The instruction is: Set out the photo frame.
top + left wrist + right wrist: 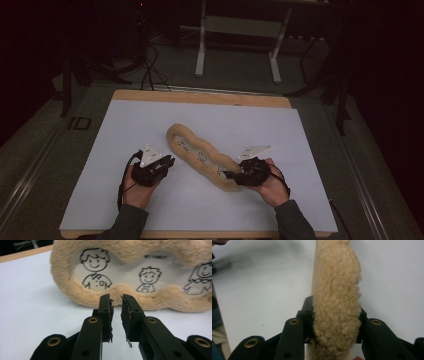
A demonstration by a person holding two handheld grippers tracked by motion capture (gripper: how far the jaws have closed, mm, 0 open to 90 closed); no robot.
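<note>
While the long tan plush photo frame with wavy fleece rim and cartoon family drawings lies diagonally across the middle of the white sheet covering the wooden table, the right gripper pinches its near end. In the right gripper view the fuzzy rim sits squeezed between both black jaws, pads pressed into the fleece on either side. The frame runs from that grip up and away toward the far left in the high view.

The left gripper holds nothing: its jaws stand a narrow gap apart, nothing between them, tips pointing at the frame's lower rim and just short of it. In the left gripper view the rim is right behind the tips; touching or not, cannot tell. No earlier look, so only the gap is noted. Drawings of three smiling figures show inside the rim.

Both hands rest low on the sheet, left hand and right hand, grey sleeves at the near edge.
</note>
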